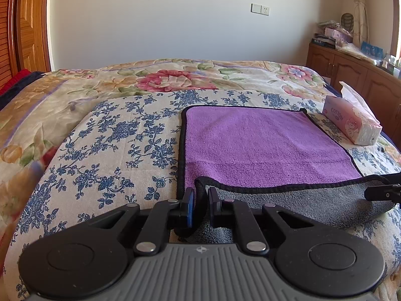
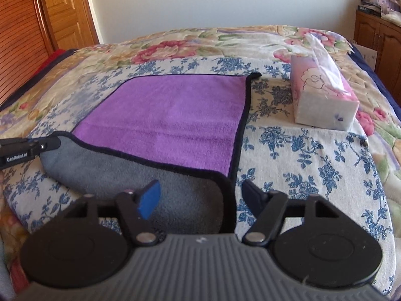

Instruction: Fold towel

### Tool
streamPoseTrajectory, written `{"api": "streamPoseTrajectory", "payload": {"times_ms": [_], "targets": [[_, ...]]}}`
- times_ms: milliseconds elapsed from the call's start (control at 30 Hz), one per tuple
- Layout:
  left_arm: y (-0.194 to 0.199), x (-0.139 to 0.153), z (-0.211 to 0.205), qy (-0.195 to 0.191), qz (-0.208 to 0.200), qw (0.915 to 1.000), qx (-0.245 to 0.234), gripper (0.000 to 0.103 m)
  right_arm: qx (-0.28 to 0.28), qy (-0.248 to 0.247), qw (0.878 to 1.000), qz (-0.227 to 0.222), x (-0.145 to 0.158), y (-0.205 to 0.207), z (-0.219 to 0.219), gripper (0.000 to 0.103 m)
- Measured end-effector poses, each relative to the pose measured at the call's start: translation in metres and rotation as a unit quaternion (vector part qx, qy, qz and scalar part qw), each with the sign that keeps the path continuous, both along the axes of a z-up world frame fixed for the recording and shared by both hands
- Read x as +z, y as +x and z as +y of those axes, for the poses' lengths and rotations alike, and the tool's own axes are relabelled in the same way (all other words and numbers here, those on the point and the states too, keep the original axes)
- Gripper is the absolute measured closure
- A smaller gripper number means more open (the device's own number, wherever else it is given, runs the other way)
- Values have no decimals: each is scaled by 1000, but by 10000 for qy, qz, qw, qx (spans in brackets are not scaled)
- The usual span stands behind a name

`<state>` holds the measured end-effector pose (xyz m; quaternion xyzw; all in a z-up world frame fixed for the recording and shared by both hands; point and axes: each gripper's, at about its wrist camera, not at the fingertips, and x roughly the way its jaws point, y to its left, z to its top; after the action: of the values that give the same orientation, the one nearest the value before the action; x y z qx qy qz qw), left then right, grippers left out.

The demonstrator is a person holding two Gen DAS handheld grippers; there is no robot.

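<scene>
Towel (image 1: 263, 140) on bed (image 1: 112, 135), purple face up, near edge lifted showing grey underside. Left gripper (image 1: 200, 205) clamped on near-left corner. Right gripper (image 2: 200, 195) jaws apart around near-right corner. Judged light, limp, plush; best held by bound corners.

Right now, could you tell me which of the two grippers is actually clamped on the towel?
The left gripper: its jaws pinch the towel's near corner, while the right gripper stands open around the other corner.
</scene>
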<state>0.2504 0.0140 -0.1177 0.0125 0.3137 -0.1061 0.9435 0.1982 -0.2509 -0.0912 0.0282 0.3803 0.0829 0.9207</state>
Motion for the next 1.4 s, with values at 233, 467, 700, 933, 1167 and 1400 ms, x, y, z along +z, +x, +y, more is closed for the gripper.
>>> {"api": "streamPoseTrajectory", "payload": {"times_ms": [233,467,700,933,1167,1400], "targets": [[0,-2,-1,22,14,10000,-3,90,48,-84,9999,80,0,1,0,61],[0,-2,-1,33,10,10000,-3,90,-32,-119,9999,113,1,3,-9,84],[-1,-3,-2,15,5,10000,-15,92,62,-122,9999,77,4,2,-9,98],[-3,1,-5,-68,-18,9999,-117,94,115,-108,9999,27,7,1,-9,99],[-4,6,-4,-104,-82,9998,-124,95,99,-73,9999,-104,12,0,-10,99],[-6,18,-3,-217,-249,9994,-90,96,42,-80,9992,-389,20,-1,-10,99]]}}
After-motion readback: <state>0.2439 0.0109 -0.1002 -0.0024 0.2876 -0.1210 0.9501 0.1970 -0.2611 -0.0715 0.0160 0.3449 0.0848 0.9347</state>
